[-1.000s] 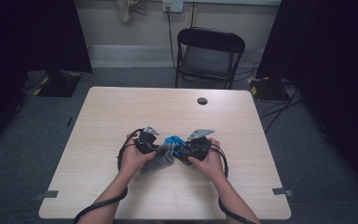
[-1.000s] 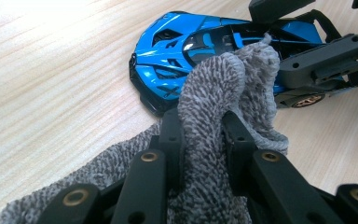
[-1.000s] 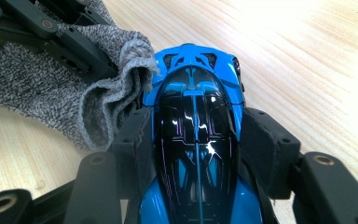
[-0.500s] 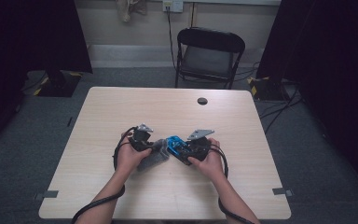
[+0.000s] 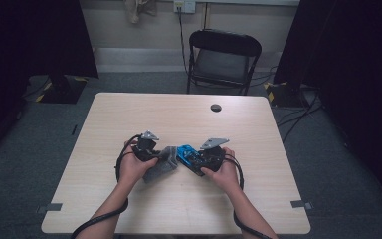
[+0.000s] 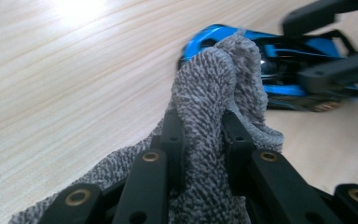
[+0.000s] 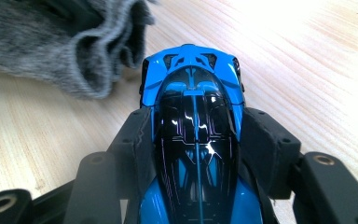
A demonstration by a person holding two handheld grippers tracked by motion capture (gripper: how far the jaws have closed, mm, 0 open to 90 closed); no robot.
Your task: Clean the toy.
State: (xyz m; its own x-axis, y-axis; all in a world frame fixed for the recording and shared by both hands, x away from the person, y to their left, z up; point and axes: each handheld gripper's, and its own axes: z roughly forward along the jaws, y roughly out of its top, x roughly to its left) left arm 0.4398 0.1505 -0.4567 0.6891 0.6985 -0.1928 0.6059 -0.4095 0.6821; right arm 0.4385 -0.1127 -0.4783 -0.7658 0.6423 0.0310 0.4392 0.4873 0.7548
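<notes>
A blue and black toy car point(image 7: 193, 116) is clamped by its sides between the jaws of my right gripper point(image 7: 193, 135), a little above the wooden table point(image 5: 179, 119). In the high view the toy car point(image 5: 186, 153) sits at the table's middle, just left of the right gripper point(image 5: 199, 160). My left gripper point(image 6: 199, 140) is shut on a grey knitted cloth point(image 6: 214, 98), whose bunched end touches the car's nose point(image 6: 205, 35). From above, the cloth point(image 5: 161, 162) hangs from the left gripper point(image 5: 155, 153) down to the tabletop.
A small black round object point(image 5: 216, 107) lies near the table's far edge. A black folding chair point(image 5: 222, 59) stands behind the table. Bare wood surrounds both hands on all sides.
The left gripper with the cloth has drawn slightly left and back along the car's front. The right gripper keeps the car in nearly the same place.
</notes>
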